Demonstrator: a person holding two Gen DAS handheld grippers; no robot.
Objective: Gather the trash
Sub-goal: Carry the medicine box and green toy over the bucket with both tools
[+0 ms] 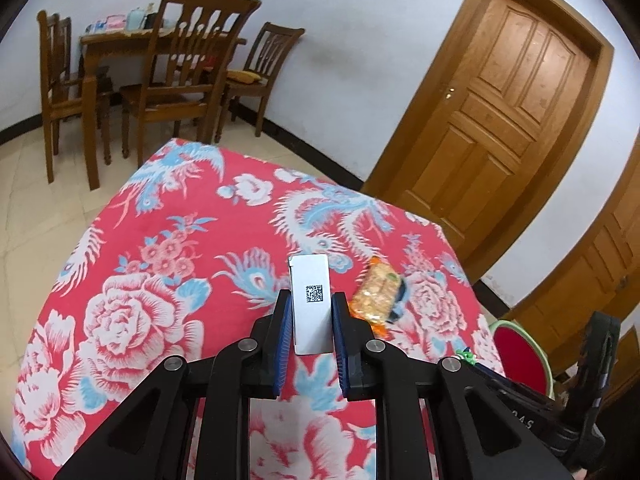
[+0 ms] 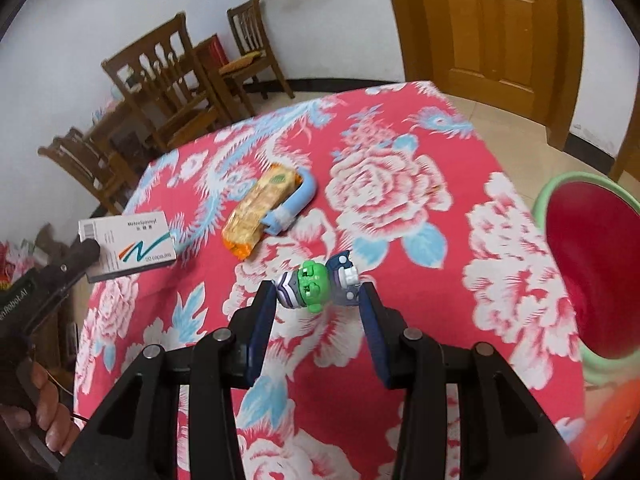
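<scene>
Low in the middle of your frame the right gripper [image 2: 318, 300] clamps a small green-headed toy figure [image 2: 316, 290] between its blue pads, above the red floral tablecloth [image 2: 400, 168]. Just above centre lies an orange snack packet [image 2: 260, 210], touching a light blue carabiner [image 2: 294, 206] on its right. At the left edge your left gripper [image 2: 90, 250] grips a white capsule box [image 2: 128, 246], with your fingers [image 2: 46, 408] below it, and a red basin with a green rim [image 2: 592, 280] sits at the right edge.
</scene>
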